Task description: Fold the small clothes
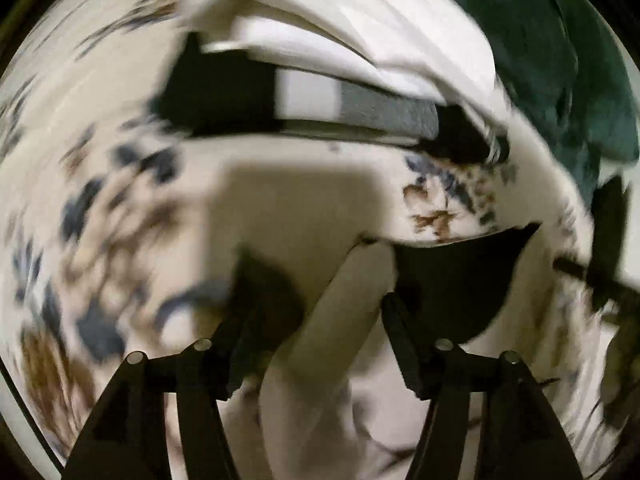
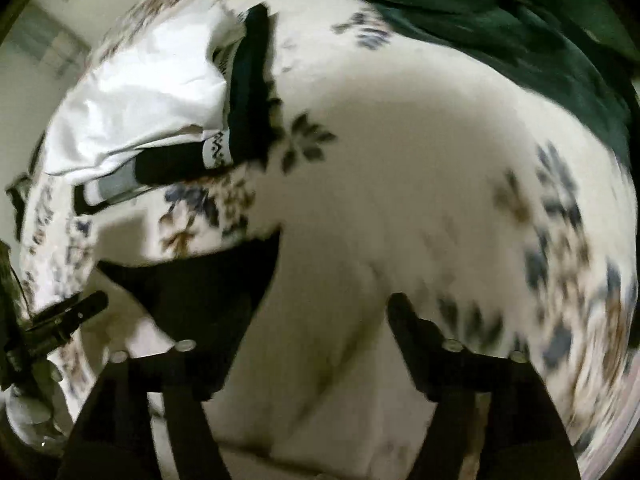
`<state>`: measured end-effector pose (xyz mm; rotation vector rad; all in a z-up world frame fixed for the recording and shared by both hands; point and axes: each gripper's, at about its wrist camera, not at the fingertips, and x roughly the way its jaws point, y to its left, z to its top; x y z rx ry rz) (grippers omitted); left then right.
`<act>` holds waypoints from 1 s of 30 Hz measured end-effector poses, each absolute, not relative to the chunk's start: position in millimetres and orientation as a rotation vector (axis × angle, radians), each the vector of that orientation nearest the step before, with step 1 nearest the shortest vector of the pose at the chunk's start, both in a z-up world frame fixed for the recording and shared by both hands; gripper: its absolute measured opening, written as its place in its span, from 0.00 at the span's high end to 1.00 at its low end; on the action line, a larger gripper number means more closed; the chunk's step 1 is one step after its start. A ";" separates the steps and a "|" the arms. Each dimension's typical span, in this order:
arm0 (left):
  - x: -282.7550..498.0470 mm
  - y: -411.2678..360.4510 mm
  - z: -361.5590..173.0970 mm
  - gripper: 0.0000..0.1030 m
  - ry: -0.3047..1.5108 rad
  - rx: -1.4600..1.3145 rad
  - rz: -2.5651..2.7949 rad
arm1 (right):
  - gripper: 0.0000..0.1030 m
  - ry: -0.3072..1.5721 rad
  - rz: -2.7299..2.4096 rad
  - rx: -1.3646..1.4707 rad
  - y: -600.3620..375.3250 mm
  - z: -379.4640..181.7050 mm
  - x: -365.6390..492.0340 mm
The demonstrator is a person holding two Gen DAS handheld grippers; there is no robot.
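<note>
A small black garment lies on the flowered bedsheet, its curved edge just ahead of my left gripper. The left jaws are open, with a raised fold of pale sheet between them. In the right wrist view the same black garment lies at the left, over the left finger of my right gripper. The right jaws are open with bare sheet between them. My left gripper also shows in the right wrist view at the far left edge.
A stack of folded clothes, black, white and grey, lies ahead under a white cloth. It shows in the right wrist view too. A dark green blanket covers the upper right, also in the right wrist view.
</note>
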<state>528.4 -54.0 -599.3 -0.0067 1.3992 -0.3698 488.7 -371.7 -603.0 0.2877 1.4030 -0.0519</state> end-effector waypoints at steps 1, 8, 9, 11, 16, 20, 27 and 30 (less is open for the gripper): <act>531.9 -61.7 -603.9 0.66 1.396 0.013 -0.393 | 0.26 1.435 -0.050 0.248 -367.9 -612.2 500.0; 521.0 -66.2 -584.2 0.97 1.335 -0.024 -0.439 | 0.94 1.444 -0.051 0.160 -354.4 -622.7 516.2; 516.7 -62.1 -576.7 0.97 1.321 -0.043 -0.440 | 0.94 1.417 -0.046 0.165 -353.5 -614.1 510.7; 501.2 -50.2 -550.4 0.97 1.270 -0.070 -0.438 | 0.94 1.351 -0.028 0.197 -352.3 -589.1 490.3; 448.7 -18.2 -496.2 0.97 1.203 -0.154 -0.417 | 0.94 1.242 -0.006 0.270 -351.0 -532.6 415.9; 392.4 -3.6 -482.1 0.97 1.254 -0.220 -0.390 | 0.94 1.202 0.012 0.261 -340.3 -506.3 332.5; 302.3 14.5 -539.0 0.97 1.491 -0.251 -0.293 | 0.94 1.340 0.019 0.290 -330.3 -545.1 208.6; 276.5 24.1 -566.2 0.95 1.617 -0.291 -0.260 | 0.92 1.441 0.018 0.306 -336.8 -572.9 184.3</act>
